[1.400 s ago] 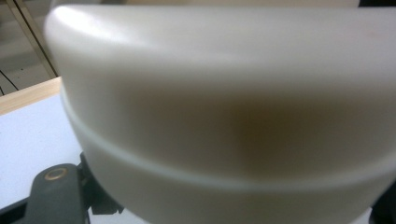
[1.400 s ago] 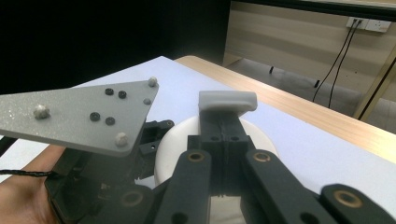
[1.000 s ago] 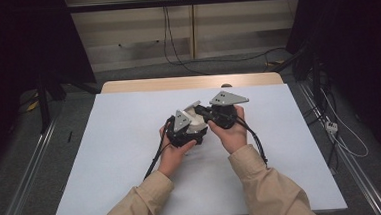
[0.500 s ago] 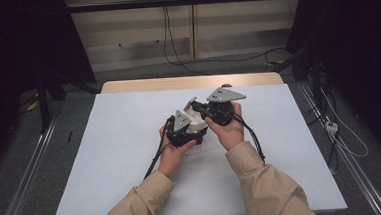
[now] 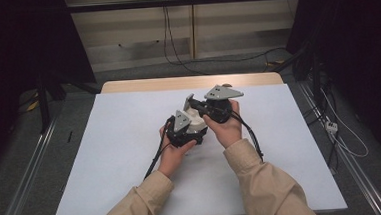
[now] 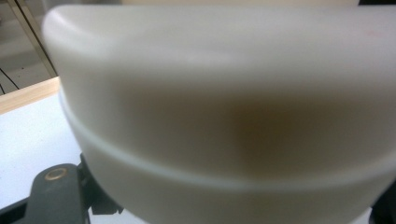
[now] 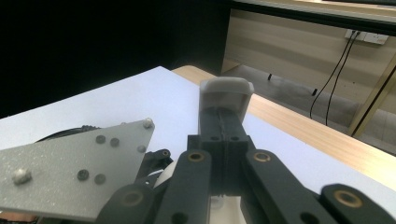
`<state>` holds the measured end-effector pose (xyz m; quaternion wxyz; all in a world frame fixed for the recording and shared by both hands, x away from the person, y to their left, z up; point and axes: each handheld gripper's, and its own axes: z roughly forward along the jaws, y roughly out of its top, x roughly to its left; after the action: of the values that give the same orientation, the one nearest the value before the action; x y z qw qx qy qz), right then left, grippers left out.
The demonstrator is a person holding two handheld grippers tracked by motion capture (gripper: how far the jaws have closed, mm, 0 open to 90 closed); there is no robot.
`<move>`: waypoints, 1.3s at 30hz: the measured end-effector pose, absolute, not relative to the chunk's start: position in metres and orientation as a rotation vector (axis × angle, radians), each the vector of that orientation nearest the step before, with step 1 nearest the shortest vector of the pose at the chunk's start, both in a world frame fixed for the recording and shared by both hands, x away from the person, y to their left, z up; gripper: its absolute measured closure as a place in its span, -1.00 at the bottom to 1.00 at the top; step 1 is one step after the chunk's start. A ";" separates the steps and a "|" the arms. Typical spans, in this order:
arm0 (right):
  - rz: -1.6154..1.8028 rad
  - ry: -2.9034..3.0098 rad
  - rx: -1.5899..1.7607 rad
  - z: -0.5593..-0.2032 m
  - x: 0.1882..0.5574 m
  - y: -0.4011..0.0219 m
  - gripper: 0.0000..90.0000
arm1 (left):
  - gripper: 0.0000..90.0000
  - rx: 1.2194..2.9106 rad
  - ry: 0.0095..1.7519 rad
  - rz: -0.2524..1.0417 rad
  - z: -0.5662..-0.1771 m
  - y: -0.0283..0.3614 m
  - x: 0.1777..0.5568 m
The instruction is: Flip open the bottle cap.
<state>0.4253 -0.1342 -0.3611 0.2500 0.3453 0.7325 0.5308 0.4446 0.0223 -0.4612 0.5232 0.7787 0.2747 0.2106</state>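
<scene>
The right gripper (image 7: 223, 140) has its two black jaws pressed together on the rim of a small cream-white plastic container (image 7: 226, 95), whose edge caps the jaw tips in the right gripper view. The left gripper (image 5: 189, 130) has its jaws closed too, and the same smooth rounded wall (image 6: 224, 116) looms right against its camera; whether those jaws pinch it, I cannot tell. In the high view the container (image 5: 195, 114) sits wedged between the two grippers, lifted above the middle of the white table (image 5: 121, 157).

To handle this well, I judge the right grip should stay firm while the left steadies the wall, moving slowly so the thin rim does not slip.

Count: one container, two grippers, two hands, one table.
</scene>
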 end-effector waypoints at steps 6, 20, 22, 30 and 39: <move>1.452 1.994 0.943 -0.361 0.427 -0.133 1.00 | -0.59 1.861 0.661 0.499 -0.461 0.022 0.445; 1.450 1.996 0.941 -0.360 0.431 -0.130 1.00 | -0.59 1.865 0.652 0.507 -0.461 0.023 0.446; 1.442 2.000 0.936 -0.359 0.431 -0.130 1.00 | -0.59 1.866 0.651 0.507 -0.461 0.023 0.446; 1.438 2.002 0.942 -0.358 0.433 -0.128 1.00 | -0.59 1.871 0.649 0.507 -0.461 0.023 0.446; 1.427 2.010 0.941 -0.357 0.437 -0.125 1.00 | -0.59 1.871 0.648 0.507 -0.461 0.023 0.446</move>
<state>0.4368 -0.1249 -0.3565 0.2491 0.3455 0.7378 0.5237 0.4462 0.0234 -0.4609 0.5215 0.7811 0.2705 0.2115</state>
